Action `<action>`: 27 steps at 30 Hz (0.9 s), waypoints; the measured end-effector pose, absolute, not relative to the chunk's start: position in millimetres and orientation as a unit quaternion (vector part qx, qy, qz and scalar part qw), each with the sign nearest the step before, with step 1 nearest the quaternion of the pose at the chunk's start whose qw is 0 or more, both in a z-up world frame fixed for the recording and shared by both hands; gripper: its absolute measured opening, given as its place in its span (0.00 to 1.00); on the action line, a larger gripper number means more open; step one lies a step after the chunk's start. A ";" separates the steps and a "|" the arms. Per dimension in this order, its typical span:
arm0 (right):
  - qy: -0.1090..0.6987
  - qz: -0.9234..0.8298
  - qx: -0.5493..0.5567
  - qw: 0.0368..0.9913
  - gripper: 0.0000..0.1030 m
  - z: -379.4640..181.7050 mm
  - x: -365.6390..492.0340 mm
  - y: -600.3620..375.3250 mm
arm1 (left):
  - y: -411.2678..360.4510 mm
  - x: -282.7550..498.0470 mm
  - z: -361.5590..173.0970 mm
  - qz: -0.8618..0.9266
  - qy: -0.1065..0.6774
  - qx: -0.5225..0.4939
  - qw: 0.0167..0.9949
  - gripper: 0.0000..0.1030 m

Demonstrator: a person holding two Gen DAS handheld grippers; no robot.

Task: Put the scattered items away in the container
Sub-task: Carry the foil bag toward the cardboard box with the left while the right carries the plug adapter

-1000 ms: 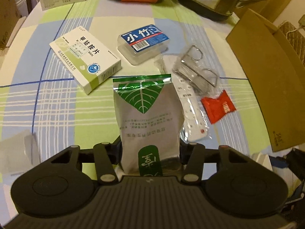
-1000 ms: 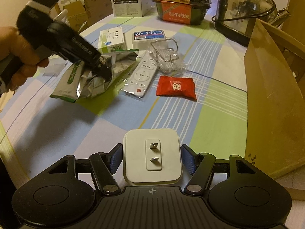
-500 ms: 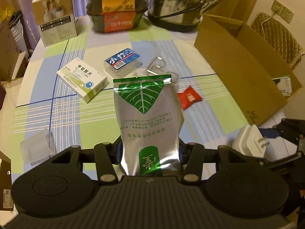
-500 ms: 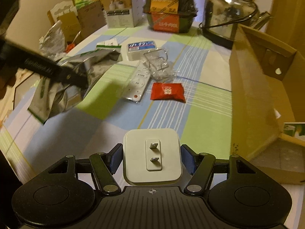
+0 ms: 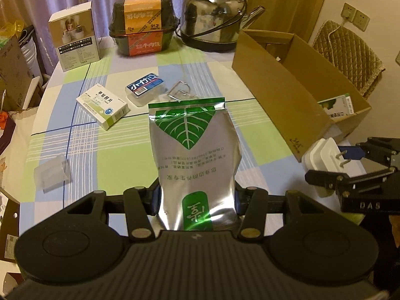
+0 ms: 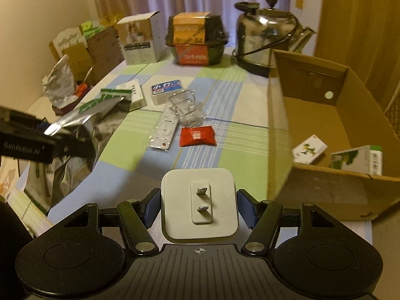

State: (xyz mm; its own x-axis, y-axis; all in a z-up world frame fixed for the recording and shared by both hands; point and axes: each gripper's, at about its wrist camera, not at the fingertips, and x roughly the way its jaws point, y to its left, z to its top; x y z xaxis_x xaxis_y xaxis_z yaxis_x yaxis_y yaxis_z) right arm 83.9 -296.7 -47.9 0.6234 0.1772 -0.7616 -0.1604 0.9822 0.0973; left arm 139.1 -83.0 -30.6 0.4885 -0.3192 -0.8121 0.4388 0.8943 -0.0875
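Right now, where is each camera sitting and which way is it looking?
Left wrist: sits on the left gripper, looking across the table over its silver leaf pouch; the right gripper shows at the right edge.
Right wrist: sits on the right gripper, looking past its white plug adapter toward the cardboard box.
Both show the steel kettle and that box.

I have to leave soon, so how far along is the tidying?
Done: two small boxes already lie in the cardboard box. In hand: the left tool is shut on the silver pouch, the right tool on the white plug adapter. Left on the table: remote, red packet, medicine box, blue-labelled case, clear clip pack.
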 end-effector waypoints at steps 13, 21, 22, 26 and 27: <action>0.414 0.065 0.031 0.907 0.65 -21.8 62.1 -319.3 | -106.3 111.7 -10.0 -0.239 0.440 0.077 0.862 0.44; 0.406 0.052 0.039 0.912 0.65 -12.6 53.9 -333.3 | -123.8 108.0 -1.9 -0.252 0.433 0.085 0.861 0.44; 0.405 0.051 0.040 0.912 0.65 -12.0 53.2 -335.0 | -125.6 108.0 -1.0 -0.254 0.433 0.086 0.861 0.44; 0.403 0.045 0.044 0.913 0.65 -10.0 50.5 -341.8 | -135.1 109.1 1.9 -0.260 0.432 0.091 0.859 0.44; 0.403 0.044 0.046 0.913 0.65 -9.3 50.0 -343.9 | -138.1 109.6 2.3 -0.263 0.432 0.093 0.858 0.44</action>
State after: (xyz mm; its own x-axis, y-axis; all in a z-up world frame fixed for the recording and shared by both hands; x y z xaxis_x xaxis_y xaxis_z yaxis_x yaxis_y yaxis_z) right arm 50.0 -343.9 -9.3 0.6717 0.1165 -0.7316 -0.0428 0.9920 0.1186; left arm 109.6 -138.1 2.3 0.4883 -0.3700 -0.7904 0.5309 0.8447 -0.0675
